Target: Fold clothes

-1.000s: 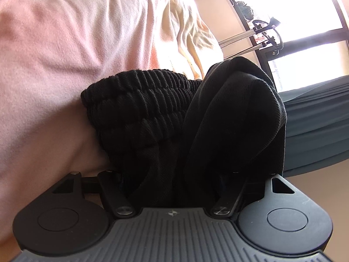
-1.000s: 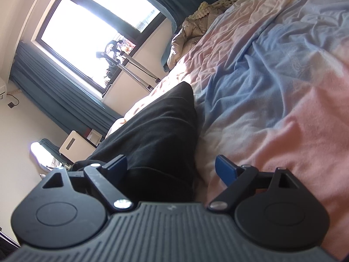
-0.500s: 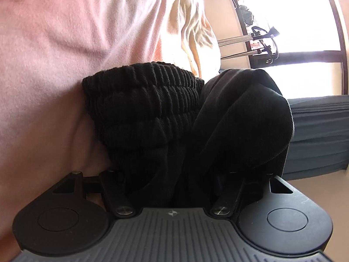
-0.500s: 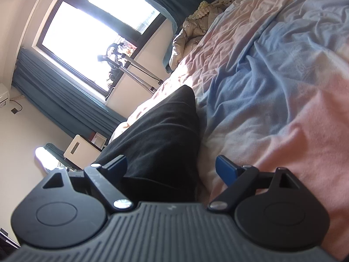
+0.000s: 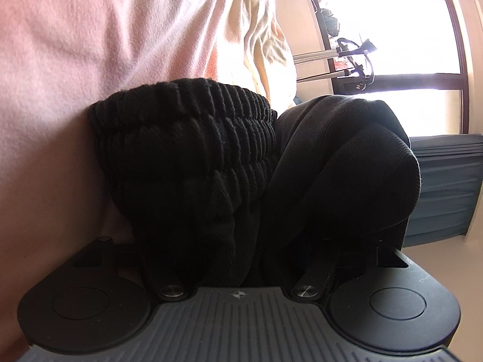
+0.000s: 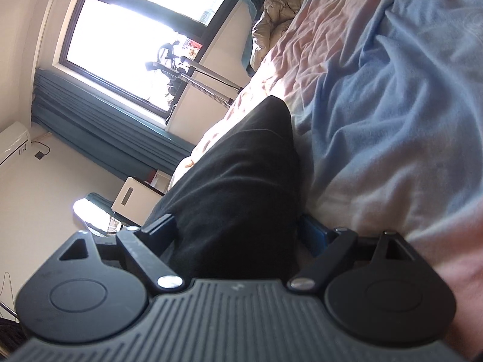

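Black trousers fill the left wrist view, the ribbed waistband point(image 5: 187, 138) lying against the pink bedding point(image 5: 90, 45) and a smooth fold point(image 5: 347, 166) draped over the right finger. My left gripper point(image 5: 250, 241) has this bunch packed between its jaws, which are opening. Cloth hides its pads. In the right wrist view, a flat black trouser leg point(image 6: 241, 166) runs away over the bed. My right gripper point(image 6: 238, 229) stands open astride its near end, with the blue pads point(image 6: 314, 236) on either side.
The blue and pink duvet point(image 6: 392, 90) is creased and stretches to the right. A crumpled beige quilt point(image 6: 274, 21) lies at its far end. Beyond the bed's edge are a bright window point(image 6: 135, 30), teal curtains point(image 5: 446, 181), a metal stand point(image 5: 317, 57) and a white box point(image 6: 132, 193).
My right gripper has slid sideways, so the black leg now lies between its fingers instead of beside the left one. The left gripper has sunk a little and rolled, the bunch still in it.
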`<state>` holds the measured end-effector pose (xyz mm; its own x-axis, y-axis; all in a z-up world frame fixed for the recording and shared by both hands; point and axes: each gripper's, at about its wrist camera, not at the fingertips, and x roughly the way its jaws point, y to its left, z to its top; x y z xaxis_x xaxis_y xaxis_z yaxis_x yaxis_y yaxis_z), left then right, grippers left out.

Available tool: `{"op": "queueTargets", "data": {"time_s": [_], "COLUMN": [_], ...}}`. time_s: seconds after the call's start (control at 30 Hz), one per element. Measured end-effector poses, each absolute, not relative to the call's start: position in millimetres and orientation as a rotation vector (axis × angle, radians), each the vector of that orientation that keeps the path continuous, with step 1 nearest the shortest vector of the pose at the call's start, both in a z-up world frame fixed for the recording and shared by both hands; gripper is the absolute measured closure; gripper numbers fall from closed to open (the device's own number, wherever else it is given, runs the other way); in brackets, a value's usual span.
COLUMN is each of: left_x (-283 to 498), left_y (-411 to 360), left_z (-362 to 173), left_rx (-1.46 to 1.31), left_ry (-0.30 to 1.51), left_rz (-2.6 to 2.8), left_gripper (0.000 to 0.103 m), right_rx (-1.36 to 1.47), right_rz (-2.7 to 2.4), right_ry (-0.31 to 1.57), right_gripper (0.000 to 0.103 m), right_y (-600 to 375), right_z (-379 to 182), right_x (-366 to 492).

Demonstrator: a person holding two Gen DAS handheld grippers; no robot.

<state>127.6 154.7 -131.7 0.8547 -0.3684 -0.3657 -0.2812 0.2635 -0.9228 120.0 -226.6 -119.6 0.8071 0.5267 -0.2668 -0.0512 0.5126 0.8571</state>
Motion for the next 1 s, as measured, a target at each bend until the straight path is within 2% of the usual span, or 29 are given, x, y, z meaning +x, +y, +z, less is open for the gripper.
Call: {"op": "queueTargets", "data": {"time_s": [0.23, 0.5, 0.6, 0.63, 0.7, 0.73, 0.8, 1.0], "left_x": [127.7, 127.3, 132.2, 133.1, 132.6, 132.0, 130.3, 120.3], "left_y": [154.7, 146.1, 143.3, 142.7, 141.8, 141.1, 138.8, 125.0], "left_z": [-134.7, -132.2, -128.4, -126.6, -122.0, -118.1, -108.4, -63.3], "left_rx": [-1.339, -1.287, -1.252, -1.238, -1.215, -1.201, -1.165, -1.085], "left_ry": [0.551, 0.529, 0.52, 0.518, 0.513, 0.508, 0.497, 0.458], "left_rz": [-0.059, -0.05, -0.048, -0.05, -0.063, -0.067, -0.073, -0.112], "left_gripper": [0.03, 0.029, 0.034, 0.038, 0.057, 0.06, 0.069, 0.072], "right_rx": [0.931, 0.977, 0.93, 0.925, 0.907, 0.887, 0.854, 0.82], "right_rz": [0.476, 0.49, 0.468, 0.458, 0.435, 0.427, 0.413, 0.423], "right_ry": [0.52, 0.592, 0.596, 0.591, 0.569, 0.561, 0.54, 0.416], "right_gripper": [0.011, 0.014, 0.025, 0.036, 0.051, 0.055, 0.059, 0.063], "right_y": [-221.5, -221.1, -213.9, -213.5, -213.6, -212.0, -208.8, -215.4], "right_z": [-113.4, -128.9, -124.0, -122.8, -117.4, -111.5, -97.5, -39.0], "right_x": [138.2, 160.2, 160.0, 158.9, 156.1, 155.0, 151.6, 130.4]}}
